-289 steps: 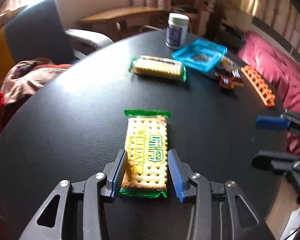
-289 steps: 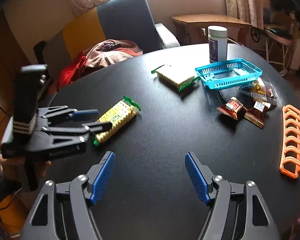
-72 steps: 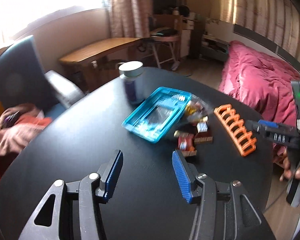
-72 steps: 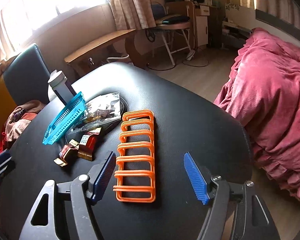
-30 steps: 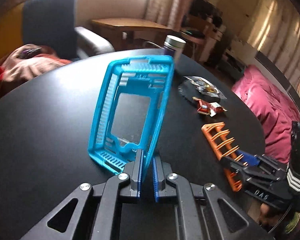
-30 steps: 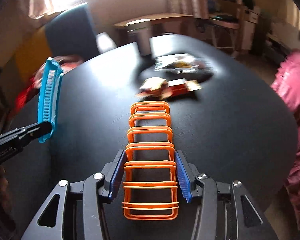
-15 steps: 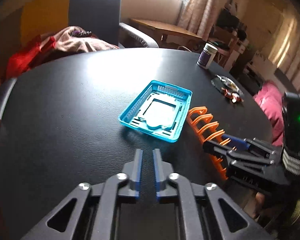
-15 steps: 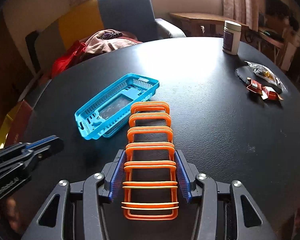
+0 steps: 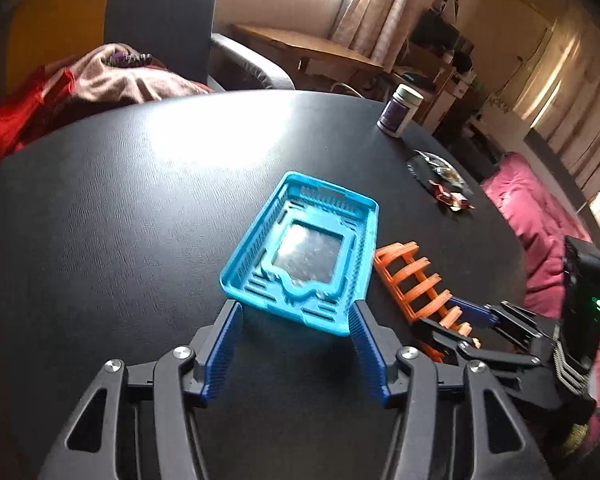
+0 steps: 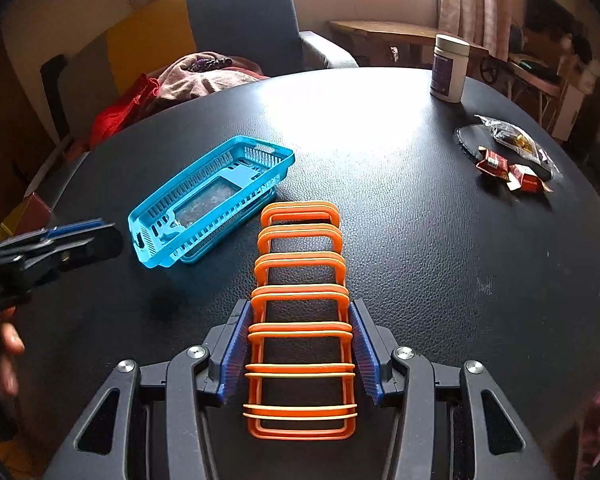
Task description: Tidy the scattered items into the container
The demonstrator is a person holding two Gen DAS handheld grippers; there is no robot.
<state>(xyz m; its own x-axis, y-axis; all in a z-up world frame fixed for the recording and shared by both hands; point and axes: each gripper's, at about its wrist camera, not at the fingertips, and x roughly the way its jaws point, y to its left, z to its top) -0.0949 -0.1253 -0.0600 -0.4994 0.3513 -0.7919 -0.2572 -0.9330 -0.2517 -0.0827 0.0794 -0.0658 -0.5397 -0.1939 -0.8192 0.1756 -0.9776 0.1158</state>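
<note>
The blue plastic basket (image 9: 304,252) lies empty on the black table (image 9: 100,216). Its near end sits between the fingertips of my left gripper (image 9: 296,307), which is open. Beside the basket's right side lies the orange rack (image 10: 300,320), a row of several hoops. My right gripper (image 10: 299,309) is shut on the rack's sides, and the rack rests on the table. In the left wrist view the rack (image 9: 416,280) and the right gripper (image 9: 460,322) show at the right. In the right wrist view the basket (image 10: 212,200) and the left gripper (image 10: 80,236) show at the left.
A white jar with a purple label (image 10: 449,68) stands at the table's far side. Red snack packets (image 10: 508,172) and a clear bag of sweets (image 10: 508,138) lie at the far right. A chair with clothes (image 9: 112,76) stands behind the table. A pink bed (image 9: 540,216) is to the right.
My left gripper has opened and moved forward up to the basket's near end. The right gripper still holds the orange rack beside the basket.
</note>
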